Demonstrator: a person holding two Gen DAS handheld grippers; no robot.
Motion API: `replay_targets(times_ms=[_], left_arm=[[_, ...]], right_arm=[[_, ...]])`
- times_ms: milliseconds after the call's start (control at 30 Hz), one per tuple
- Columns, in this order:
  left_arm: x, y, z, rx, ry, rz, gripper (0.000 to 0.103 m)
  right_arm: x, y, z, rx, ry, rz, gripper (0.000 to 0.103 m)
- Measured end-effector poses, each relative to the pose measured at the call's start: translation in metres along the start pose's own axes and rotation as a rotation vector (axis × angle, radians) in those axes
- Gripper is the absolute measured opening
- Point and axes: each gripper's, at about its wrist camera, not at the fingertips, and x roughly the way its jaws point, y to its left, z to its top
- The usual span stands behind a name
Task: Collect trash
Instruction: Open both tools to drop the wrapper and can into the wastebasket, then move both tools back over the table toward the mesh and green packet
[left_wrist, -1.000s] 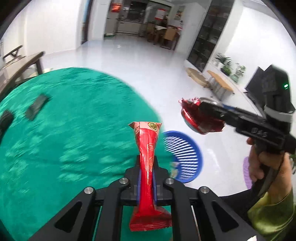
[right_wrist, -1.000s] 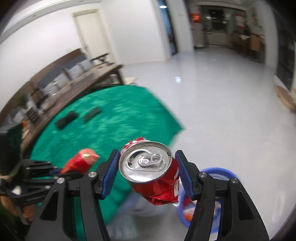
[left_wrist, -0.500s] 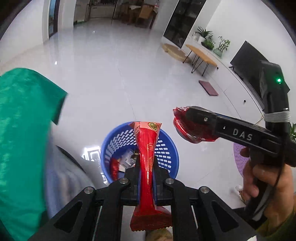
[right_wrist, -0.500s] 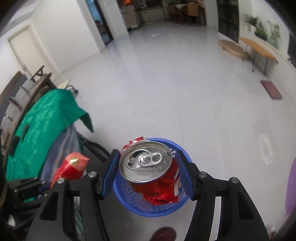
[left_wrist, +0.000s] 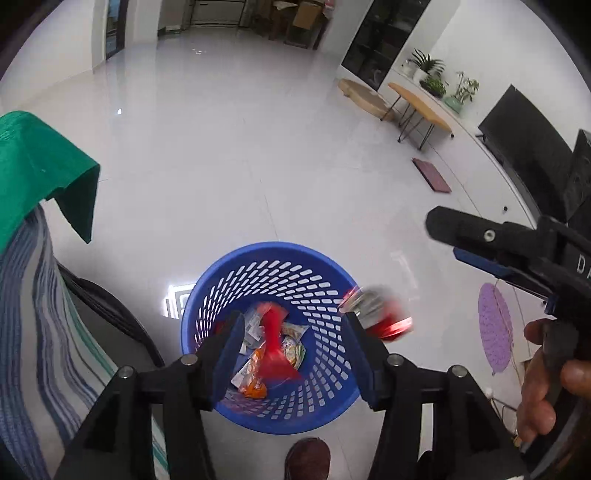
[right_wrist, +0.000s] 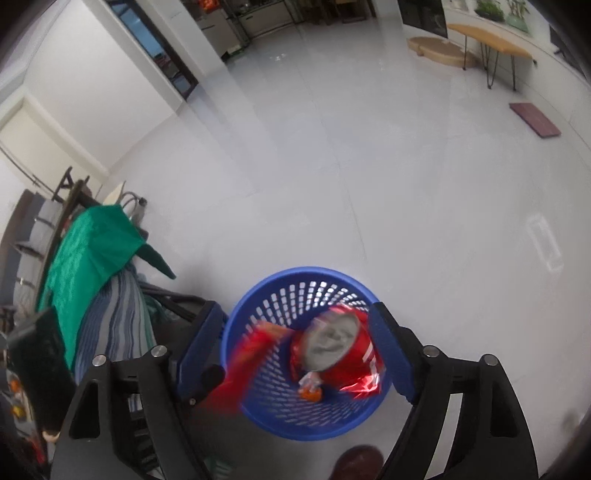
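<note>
Open white floor (left_wrist: 229, 155) fills the upper frame. The blue basket (left_wrist: 258, 258) occupies lower centre; green-draped table (left_wrist: 33, 166) blocks the left edge.

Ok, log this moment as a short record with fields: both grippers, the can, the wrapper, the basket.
left gripper: open, above basket
right gripper: open, above basket
red can: blurred, free between the right jaws
red wrapper: blurred, free between the left jaws
blue basket: on white floor, holds wrappers

White letter "D" on the right hand-held gripper (left_wrist: 461, 240), rest cut off
</note>
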Motion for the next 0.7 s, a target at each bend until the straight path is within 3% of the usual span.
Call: replay_targets(times_ms=[267, 467, 600, 700], left_arm=[[-0.088, 0.001, -0.003, 0.002, -0.141, 0.012, 0.055], [-0.172, 0.007, -0.033, 0.012, -0.246, 0.033, 0.066], [-0.211, 0.033, -0.063, -0.009, -0.274, 0.113, 0.066], [-0.228, 0.062, -0.091, -0.060, -0.283, 0.192, 0.066]], right_arm=[[-0.055, 0.032, 0.017, -0.093, -0.201, -0.033, 0.092], [-0.091, 0.087, 0.017, -0.217, -0.345, -0.035, 0.097], [-0.103, 0.139, -0.001, -0.339, -0.399, -0.012, 0.099], [-0.095, 0.186, -0.022, -0.429, -0.381, 0.037, 0.100]])
